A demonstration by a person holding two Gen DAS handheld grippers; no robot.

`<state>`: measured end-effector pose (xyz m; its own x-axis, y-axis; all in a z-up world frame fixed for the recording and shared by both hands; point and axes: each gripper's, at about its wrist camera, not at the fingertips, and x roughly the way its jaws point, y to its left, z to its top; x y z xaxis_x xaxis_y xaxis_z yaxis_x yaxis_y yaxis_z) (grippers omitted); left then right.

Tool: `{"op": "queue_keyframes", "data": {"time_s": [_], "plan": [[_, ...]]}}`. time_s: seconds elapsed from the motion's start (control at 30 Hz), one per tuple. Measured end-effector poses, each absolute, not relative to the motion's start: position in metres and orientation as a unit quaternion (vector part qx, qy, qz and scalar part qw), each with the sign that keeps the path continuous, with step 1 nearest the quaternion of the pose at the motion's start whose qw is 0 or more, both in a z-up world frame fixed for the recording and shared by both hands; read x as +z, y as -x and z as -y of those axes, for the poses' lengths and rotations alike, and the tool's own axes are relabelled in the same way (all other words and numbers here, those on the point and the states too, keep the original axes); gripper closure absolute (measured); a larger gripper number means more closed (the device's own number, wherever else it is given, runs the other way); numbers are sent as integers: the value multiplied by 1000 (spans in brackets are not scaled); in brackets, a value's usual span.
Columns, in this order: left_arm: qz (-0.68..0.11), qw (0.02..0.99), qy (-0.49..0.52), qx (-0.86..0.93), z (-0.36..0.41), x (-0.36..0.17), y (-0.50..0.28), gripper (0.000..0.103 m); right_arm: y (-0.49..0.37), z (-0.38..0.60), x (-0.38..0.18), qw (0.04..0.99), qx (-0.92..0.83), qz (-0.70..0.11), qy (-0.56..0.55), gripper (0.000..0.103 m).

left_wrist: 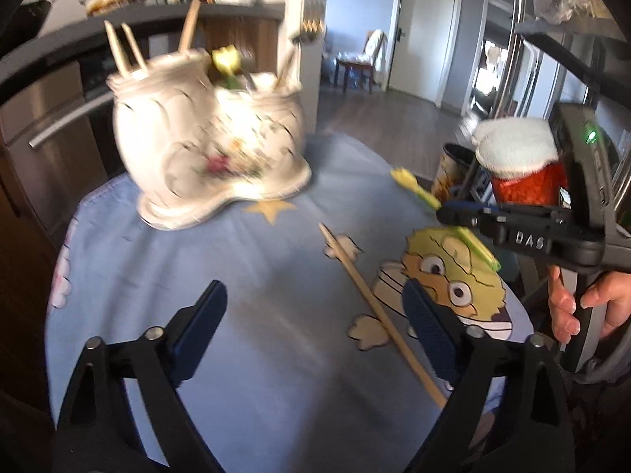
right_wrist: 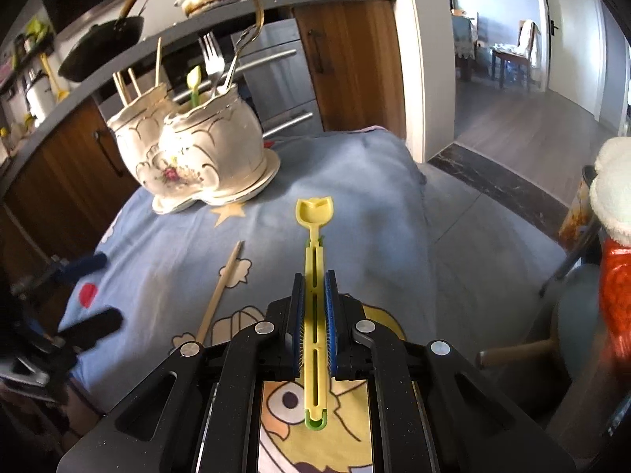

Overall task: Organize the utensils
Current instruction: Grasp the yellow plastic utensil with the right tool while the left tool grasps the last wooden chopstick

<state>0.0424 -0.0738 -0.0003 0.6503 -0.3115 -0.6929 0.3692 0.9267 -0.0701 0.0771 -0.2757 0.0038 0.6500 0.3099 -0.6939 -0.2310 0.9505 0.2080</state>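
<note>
A white ceramic two-pot utensil holder [right_wrist: 197, 153] stands at the back left of the blue cartoon tablecloth [right_wrist: 355, 181]. It holds chopsticks, forks and a yellow-green spoon. My right gripper [right_wrist: 314, 287] is shut on the handle of a yellow plastic spoon [right_wrist: 314, 213], whose bowl points away over the cloth. One wooden chopstick [left_wrist: 378, 315] lies loose on the cloth, just inside the right finger of my left gripper [left_wrist: 315, 323]. That gripper is open with nothing between its pads. In the left wrist view the holder [left_wrist: 209, 146] is blurred, and the right gripper [left_wrist: 449, 213] carries the spoon [left_wrist: 406, 179] at the right.
A curved counter [right_wrist: 236, 12] with a black pan [right_wrist: 102, 47] and bowls runs behind the table, with wooden cabinets and steel drawers below it. A red and white plush object [right_wrist: 615, 236] stands at the right. The table drops off to open floor at the far right.
</note>
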Motion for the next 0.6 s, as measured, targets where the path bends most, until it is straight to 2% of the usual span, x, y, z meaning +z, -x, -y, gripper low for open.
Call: {"op": "queue_keyframes", "data": {"time_s": [0.1,0.17,0.33,0.37,0.43,0.53,0.6], "plan": [[-401,894,-44,-195,90,-12,-45,31,-73,276,5,908,156,-386,-52,93],[-416,887,-50,-194,101,-19,-47,44,-71,276,6,908,160,-384,-52,93],[-436,878,-69,-184,124,-32,-45,62,-70,276,5,908,165,-382,-52,93],[-440,877,-76,-178,126,-34,-46,70,-70,277,4,908,166,-382,-52,92],[-437,880,-103,-158,132,-38,-46,75,-69,275,5,907,168,-381,-52,93],[-438,878,-116,-158,132,-38,-47,91,-66,271,6,908,173,-379,-44,93],[-444,872,-113,-170,127,-37,-50,93,-65,268,6,907,178,-380,-39,93]]}}
